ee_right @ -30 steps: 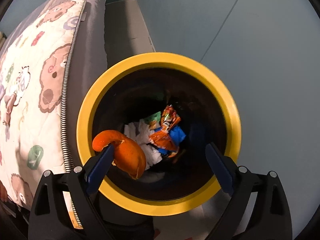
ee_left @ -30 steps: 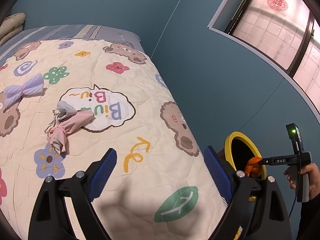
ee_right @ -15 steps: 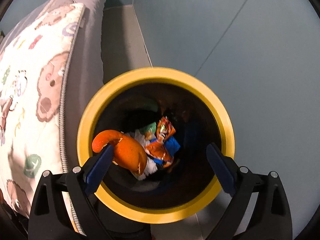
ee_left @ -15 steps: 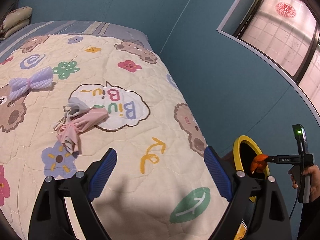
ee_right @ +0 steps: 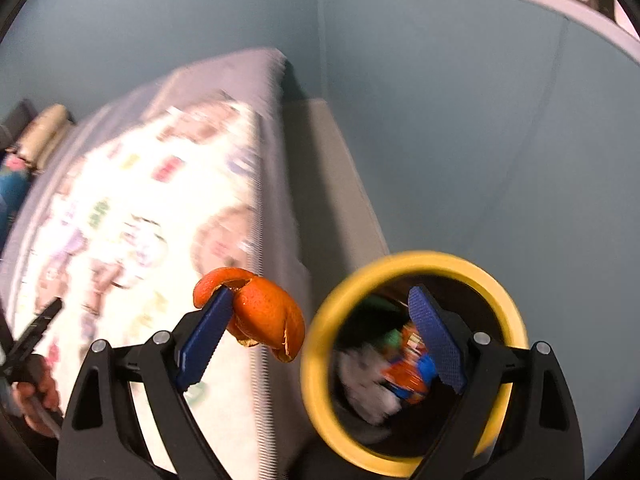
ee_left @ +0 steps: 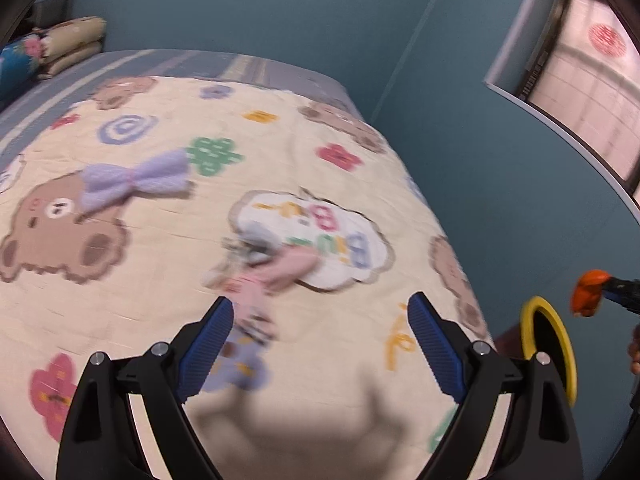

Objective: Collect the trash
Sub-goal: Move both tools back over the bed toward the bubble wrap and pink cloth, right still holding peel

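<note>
My right gripper (ee_right: 320,320) is open, its jaws wide apart. An orange peel (ee_right: 264,312) clings to its left finger (ee_right: 204,336) and hangs beside the bin, over the bed's edge. The yellow-rimmed bin (ee_right: 412,360) stands on the floor with wrappers and tissue inside. In the left wrist view the peel (ee_left: 588,292) shows above the bin (ee_left: 552,352) at the far right. My left gripper (ee_left: 320,340) is open and empty above the quilt, near a crumpled pink and grey item (ee_left: 272,272).
The bed has a cream quilt (ee_left: 160,264) with bear and flower prints. A purple bow (ee_left: 136,180) lies on it. Folded bedding (ee_left: 68,44) lies at the far left. Teal walls and a window (ee_left: 592,92) lie to the right.
The right gripper has lifted and swung left, so the peel stuck to its left finger is now off the bin's mouth. The left gripper has moved left over the quilt.
</note>
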{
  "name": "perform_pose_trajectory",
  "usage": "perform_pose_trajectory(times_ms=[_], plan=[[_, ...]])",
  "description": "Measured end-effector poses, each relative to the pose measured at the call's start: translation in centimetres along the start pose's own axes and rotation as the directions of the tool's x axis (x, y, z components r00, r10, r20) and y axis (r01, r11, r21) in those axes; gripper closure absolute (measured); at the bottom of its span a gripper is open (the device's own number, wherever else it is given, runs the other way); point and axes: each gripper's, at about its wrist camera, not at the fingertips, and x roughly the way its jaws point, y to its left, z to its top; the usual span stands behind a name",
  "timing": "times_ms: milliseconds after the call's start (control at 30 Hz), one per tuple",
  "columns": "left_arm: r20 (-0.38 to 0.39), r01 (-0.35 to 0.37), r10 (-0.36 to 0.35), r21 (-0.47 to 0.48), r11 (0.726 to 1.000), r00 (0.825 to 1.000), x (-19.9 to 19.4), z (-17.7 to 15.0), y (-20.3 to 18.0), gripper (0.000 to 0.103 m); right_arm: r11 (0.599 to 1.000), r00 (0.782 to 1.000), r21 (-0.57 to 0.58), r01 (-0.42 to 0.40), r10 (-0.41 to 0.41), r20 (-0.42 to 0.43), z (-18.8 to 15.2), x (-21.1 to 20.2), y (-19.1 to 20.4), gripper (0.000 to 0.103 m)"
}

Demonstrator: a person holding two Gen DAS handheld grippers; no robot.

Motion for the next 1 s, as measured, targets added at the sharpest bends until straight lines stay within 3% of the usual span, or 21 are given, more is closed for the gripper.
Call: perform_pose_trajectory(times_ms=[200,400,533,767,1000], plan=[[0.054,-0.124,0.126,-0.044,0.991,0.991,-1.4,2.0,5.1,0.018,0.981,0.980,-0.040,-0.188,0.190,0.059,1.5,-0.1,5.9,0.017],[0.090,-0.226,0.233,-0.082,0.971,0.968,-2.4,3.8,9.3,0.018,0.924,0.926,-0.103,-0.368,0.375,0.053,1.7,2.1,12.7,0.017],[0.113,-0.305,0.311,-0.066,0.950,0.944,-2.4,4.5,11.3,0.018,0.890,0.897,-0.144,-0.432,0.441,0.036,0.9,3.6,16.5,0.017],[0.116,-0.322,0.329,-0.070,0.944,0.937,-0.5,5.6,13.6,0.018,0.850,0.862,-0.160,-0.503,0.506,-0.023,-1.6,6.5,21.1,0.017],[0.129,-0.294,0.306,-0.104,0.950,0.943,0.6,5.8,15.6,0.018,0.820,0.835,-0.173,-0.546,0.550,-0.028,-3.2,9.0,23.8,0.021]])
